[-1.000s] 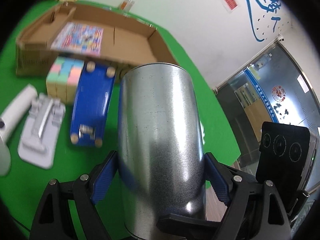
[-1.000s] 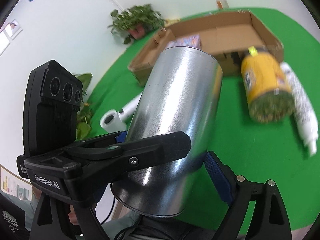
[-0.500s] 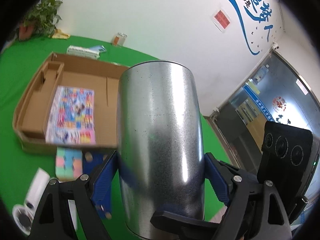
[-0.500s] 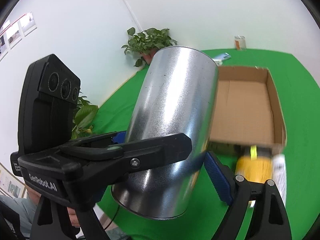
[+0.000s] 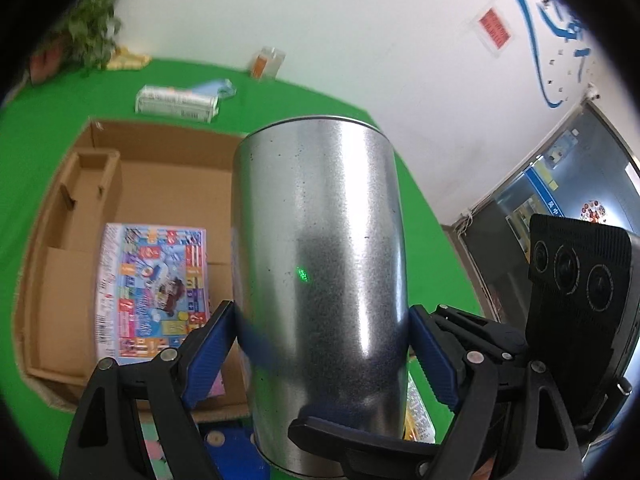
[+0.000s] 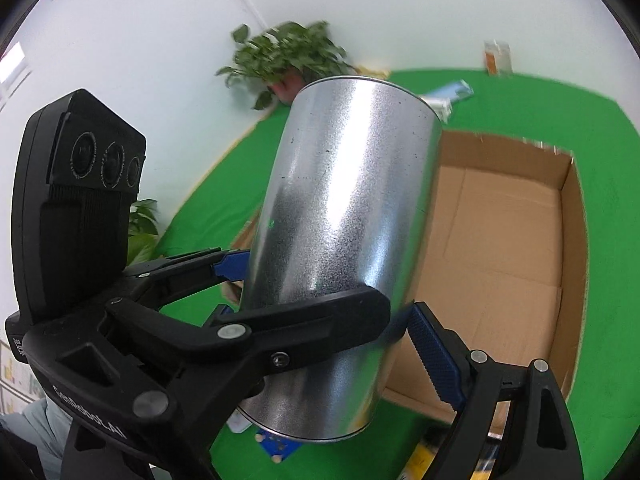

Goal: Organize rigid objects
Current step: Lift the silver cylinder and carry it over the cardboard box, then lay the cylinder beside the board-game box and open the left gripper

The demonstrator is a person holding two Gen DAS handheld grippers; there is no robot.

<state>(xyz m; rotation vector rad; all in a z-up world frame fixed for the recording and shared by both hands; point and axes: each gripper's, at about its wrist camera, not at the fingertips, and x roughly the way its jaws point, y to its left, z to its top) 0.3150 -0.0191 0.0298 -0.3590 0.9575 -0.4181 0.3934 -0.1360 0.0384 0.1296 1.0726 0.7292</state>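
A large galvanized metal can (image 5: 320,272) is held in the air between both grippers. My left gripper (image 5: 324,344) is shut on its lower part, blue pads on both sides. My right gripper (image 6: 324,320) grips the same metal can (image 6: 340,240) from the other side. The can hangs over the open cardboard box (image 5: 132,184), which holds a colourful printed box (image 5: 152,288). The cardboard box also shows in the right wrist view (image 6: 512,248), with bare floor on its right half.
Green table cloth (image 5: 432,248) surrounds the box. A flat packet (image 5: 176,100) and a small jar (image 5: 266,62) lie behind it near the wall. A potted plant (image 6: 288,56) stands at the far corner. A blue toy (image 6: 276,444) lies below the can.
Both grippers have lifted the can and carried it forward, from above the loose objects in front of the box to above the box itself.
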